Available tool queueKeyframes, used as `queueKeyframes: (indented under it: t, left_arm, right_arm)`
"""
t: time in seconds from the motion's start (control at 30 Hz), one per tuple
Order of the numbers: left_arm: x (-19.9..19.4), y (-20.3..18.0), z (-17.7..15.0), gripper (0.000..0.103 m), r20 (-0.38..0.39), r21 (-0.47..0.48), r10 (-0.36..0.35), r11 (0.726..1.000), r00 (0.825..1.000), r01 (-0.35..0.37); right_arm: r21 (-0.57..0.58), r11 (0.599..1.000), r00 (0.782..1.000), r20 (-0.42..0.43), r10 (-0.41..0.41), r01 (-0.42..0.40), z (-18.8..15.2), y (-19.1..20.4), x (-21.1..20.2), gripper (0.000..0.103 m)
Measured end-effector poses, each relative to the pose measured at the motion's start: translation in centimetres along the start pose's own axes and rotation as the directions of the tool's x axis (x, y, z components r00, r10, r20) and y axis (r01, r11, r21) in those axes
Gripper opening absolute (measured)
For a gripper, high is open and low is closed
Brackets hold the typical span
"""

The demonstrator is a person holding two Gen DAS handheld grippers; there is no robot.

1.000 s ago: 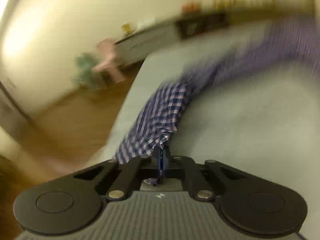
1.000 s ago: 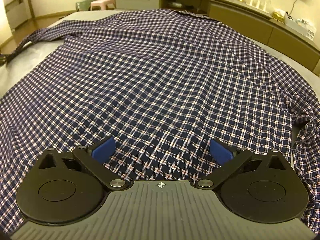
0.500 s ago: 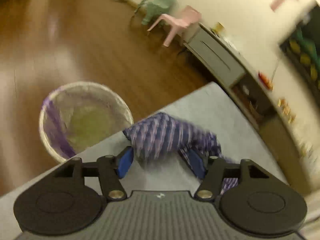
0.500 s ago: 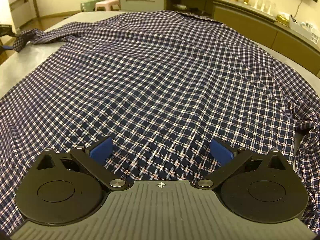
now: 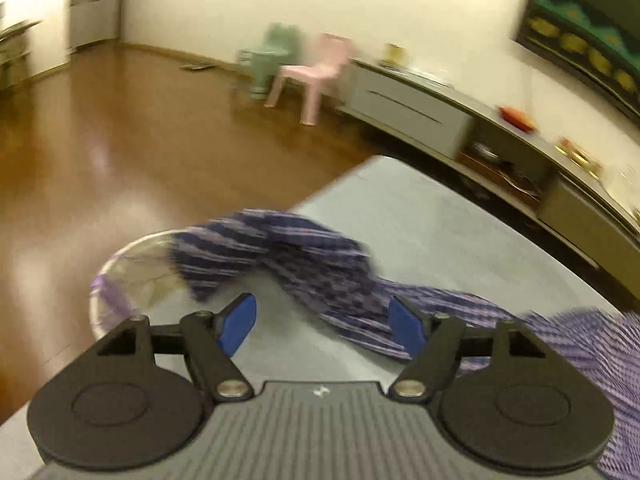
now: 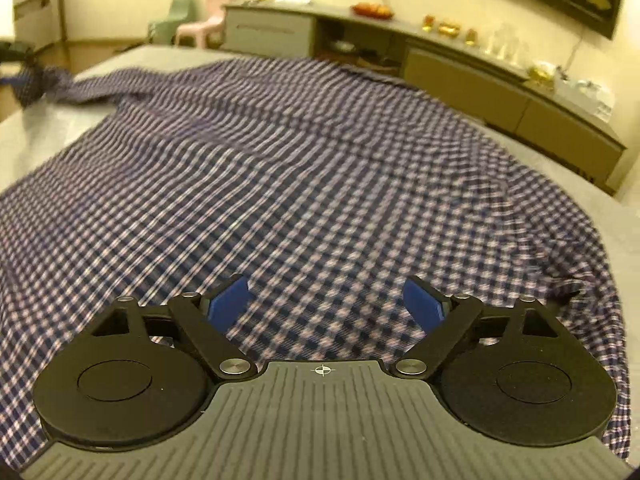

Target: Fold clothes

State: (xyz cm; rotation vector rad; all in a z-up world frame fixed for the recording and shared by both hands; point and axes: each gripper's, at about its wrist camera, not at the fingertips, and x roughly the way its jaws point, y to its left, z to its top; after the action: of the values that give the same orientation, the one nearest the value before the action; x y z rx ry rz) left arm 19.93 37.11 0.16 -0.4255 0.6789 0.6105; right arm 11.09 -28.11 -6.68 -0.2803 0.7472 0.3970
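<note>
A navy and white checked shirt (image 6: pixel 304 168) lies spread flat over a grey table (image 6: pixel 52 136). My right gripper (image 6: pixel 326 300) hovers open over the near part of the shirt, with nothing between its blue pads (image 6: pixel 226 300). One sleeve (image 6: pixel 60 84) stretches away to the far left corner. In the left wrist view that sleeve (image 5: pixel 304 264) lies bunched near the table's edge, its cuff end hanging over the side. My left gripper (image 5: pixel 322 320) is open just behind the sleeve, not holding it.
A round bin with a purple liner (image 5: pixel 128 276) stands on the wooden floor below the table (image 5: pixel 440 232) corner. Green (image 5: pixel 272 56) and pink (image 5: pixel 316 72) small chairs stand by the far wall. A long low cabinet (image 6: pixel 460 80) with dishes runs behind the table.
My left gripper, shut on the sleeve cuff one second ago, has opened and dropped the sleeve on the table corner. The right gripper has tilted slightly and stays open above the shirt.
</note>
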Motion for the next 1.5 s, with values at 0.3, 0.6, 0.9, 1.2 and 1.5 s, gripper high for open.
queueKeyframes:
  t: [0.3, 0.6, 0.9, 1.2, 1.5]
  left_arm:
    - [0.6, 6.8, 1.8, 0.060, 0.078, -0.122, 0.103, 0.988, 0.992, -0.093]
    - [-10.9, -6.5, -2.2, 0.073, -0.024, 0.219, -0.403, 0.891, 0.915, 0.399]
    - [-14.9, -15.8, -14.3, 0.073, -0.271, 0.472, -0.457, 0.704, 0.847, 0.530]
    - [-15.4, -20.5, -19.5, 0.073, -0.329, 0.571, -0.427, 0.621, 0.843, 0.537]
    - [-16.2, -25.0, -21.4, 0.073, -0.321, 0.628, -0.428, 0.572, 0.845, 0.528]
  right_arm:
    - [0.048, 0.998, 0.998, -0.047, -0.047, 0.050, 0.1, 1.4, 2.1, 0.087]
    - [0.261, 0.963, 0.997, 0.019, -0.072, 0.065, 0.4, -4.2, 0.4, 0.091]
    - [0.496, 0.821, 0.957, -0.082, -0.279, 0.282, -4.8, -17.2, -3.6, 0.089]
    - [0.439, 0.837, 0.945, -0.172, -0.280, 0.328, -11.8, -20.7, -8.2, 0.092]
    - [0.255, 0.898, 0.930, -0.172, -0.323, 0.359, -15.3, -19.7, -9.2, 0.000]
